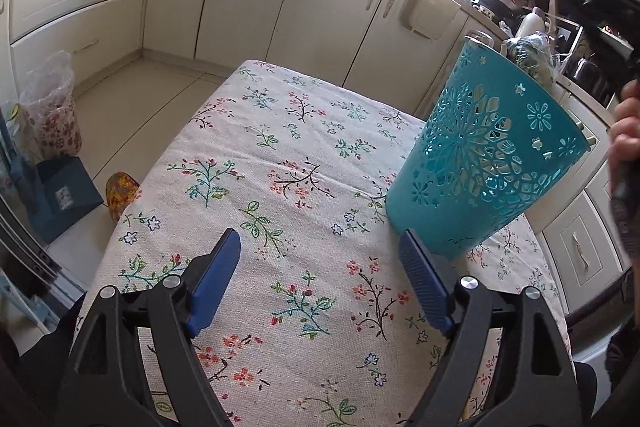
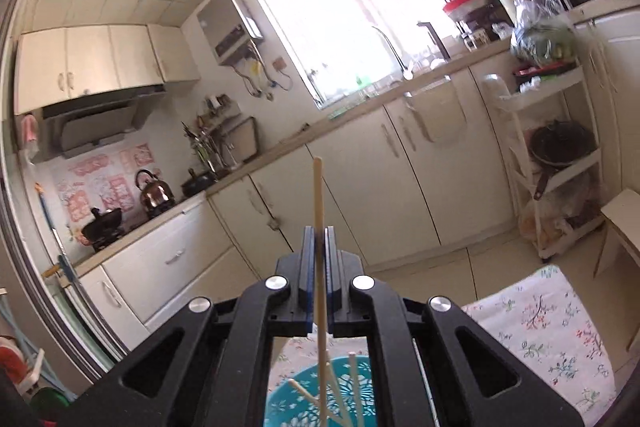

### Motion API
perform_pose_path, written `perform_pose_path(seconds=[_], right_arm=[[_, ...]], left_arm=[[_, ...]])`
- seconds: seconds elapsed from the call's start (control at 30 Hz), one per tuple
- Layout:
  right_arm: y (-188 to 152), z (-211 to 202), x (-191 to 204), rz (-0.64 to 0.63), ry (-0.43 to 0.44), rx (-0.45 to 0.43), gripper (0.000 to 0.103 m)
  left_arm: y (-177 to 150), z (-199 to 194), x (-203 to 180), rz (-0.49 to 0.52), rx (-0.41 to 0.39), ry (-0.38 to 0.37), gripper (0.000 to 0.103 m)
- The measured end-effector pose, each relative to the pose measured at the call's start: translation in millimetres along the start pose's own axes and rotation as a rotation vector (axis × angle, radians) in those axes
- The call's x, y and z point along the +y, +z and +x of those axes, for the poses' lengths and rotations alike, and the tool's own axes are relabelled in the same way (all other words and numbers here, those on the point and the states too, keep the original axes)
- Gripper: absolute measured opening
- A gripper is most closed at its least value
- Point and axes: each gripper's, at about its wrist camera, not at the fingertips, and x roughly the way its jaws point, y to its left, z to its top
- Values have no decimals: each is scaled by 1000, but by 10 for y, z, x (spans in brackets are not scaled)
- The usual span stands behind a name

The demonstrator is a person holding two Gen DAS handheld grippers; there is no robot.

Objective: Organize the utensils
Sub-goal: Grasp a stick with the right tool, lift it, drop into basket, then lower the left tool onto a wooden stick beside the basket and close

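Wood chopstick [image 2: 318,195], light, stiff, thin: our right gripper [image 2: 319,239] pinches it mid-shaft, upright above the teal holder [image 2: 296,403]. Likely to pivot; we'd grip centrally. Left gripper [image 1: 320,247] spread wide, empty, beside the holder on the cloth [image 1: 256,155].

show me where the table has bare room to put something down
The floral tablecloth lies bare from the far edge to the open left hand-held gripper. The right side is crowded: the teal holder stands beside that gripper's right finger.
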Motion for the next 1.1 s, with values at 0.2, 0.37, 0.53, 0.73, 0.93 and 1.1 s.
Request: perform_pose_path(seconds=[0.2, 0.37, 0.53, 0.73, 0.93, 1.1], right_arm=[[-357, -12, 63, -79, -8, 101, 5], [-501, -360, 94, -105, -5, 120, 15], [-651, -940, 27, -84, -47, 109, 19], [-1449, -1145, -115, -76, -139, 396, 19], [-1937, -824, -61, -106, -156, 615, 18], [-2026, -572, -24, -154, -202, 683, 18]], left_arm=[[8, 13, 47, -30, 0, -19, 78], [8, 11, 71, -39, -6, -17, 78], [7, 9, 79, -46, -9, -11, 80], [7, -3, 93, -55, -16, 10, 81], [-1, -17, 104, -65, -19, 33, 82], [1, -6, 106, -63, -13, 35, 82]])
